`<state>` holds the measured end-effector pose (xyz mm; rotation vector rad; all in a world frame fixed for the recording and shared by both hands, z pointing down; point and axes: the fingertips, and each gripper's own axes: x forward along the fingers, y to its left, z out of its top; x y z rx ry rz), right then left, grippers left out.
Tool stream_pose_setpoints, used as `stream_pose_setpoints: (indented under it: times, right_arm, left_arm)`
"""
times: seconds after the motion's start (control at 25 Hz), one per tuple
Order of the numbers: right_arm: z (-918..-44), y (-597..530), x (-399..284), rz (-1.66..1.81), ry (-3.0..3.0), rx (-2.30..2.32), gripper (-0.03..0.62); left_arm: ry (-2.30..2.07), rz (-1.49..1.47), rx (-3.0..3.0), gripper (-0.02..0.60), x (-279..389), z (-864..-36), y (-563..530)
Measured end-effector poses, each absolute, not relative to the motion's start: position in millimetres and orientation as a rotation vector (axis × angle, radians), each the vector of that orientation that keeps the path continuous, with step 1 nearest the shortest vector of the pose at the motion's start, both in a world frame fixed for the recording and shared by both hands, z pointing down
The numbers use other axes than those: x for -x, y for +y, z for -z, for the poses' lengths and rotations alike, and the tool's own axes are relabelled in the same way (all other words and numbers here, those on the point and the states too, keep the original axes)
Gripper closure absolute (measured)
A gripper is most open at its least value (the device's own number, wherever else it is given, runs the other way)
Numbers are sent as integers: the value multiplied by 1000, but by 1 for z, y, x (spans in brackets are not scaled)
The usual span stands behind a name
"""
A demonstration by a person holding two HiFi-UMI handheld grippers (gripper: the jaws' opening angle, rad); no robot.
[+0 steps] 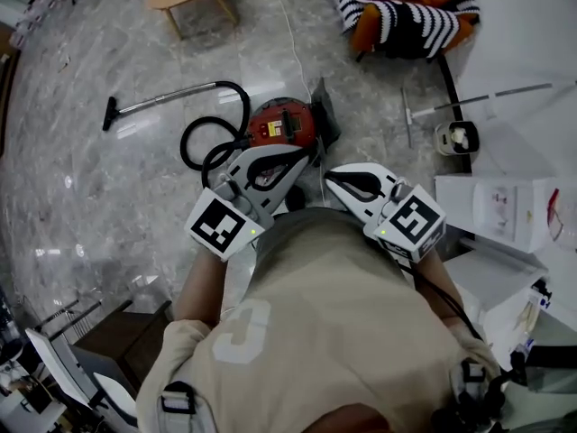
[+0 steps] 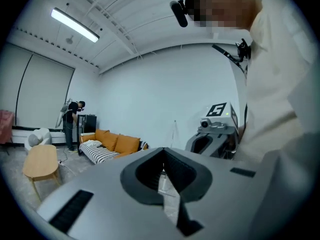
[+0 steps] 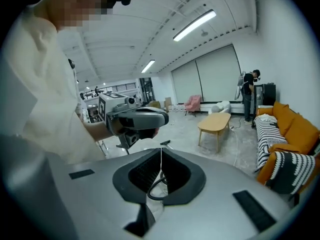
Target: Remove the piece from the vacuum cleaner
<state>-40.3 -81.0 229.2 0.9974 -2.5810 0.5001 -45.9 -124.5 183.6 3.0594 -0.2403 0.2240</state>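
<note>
Left gripper and right gripper: found with jaws together, empty. Found vacuum cleaner on floor at frame centre, directly above both, closest to left gripper, wand pointing upper left.

Vacuum cleaner: red canister with black trim, sitting on the grey floor, upper centre of the head view.
Hose: black, looping at the canister's left.
Wand: silver tube, lying flat, pointing upper left.
Nozzle: black, capping the wand's far end.
</note>
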Motion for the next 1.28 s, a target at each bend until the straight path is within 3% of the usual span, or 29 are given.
stream_pose_setpoints:
  times: [0.56,1.28]
  right_arm:
    - [-257,-121,31,-768,-2505,-1049,591]
    - [-358,-204,-86,-1281,-2421,-936,591]
  left_arm:
    - [-529,-448,-3003,578,87,-241,-179]
    - [-646,-919,-2675,578,-6,-356,-239]
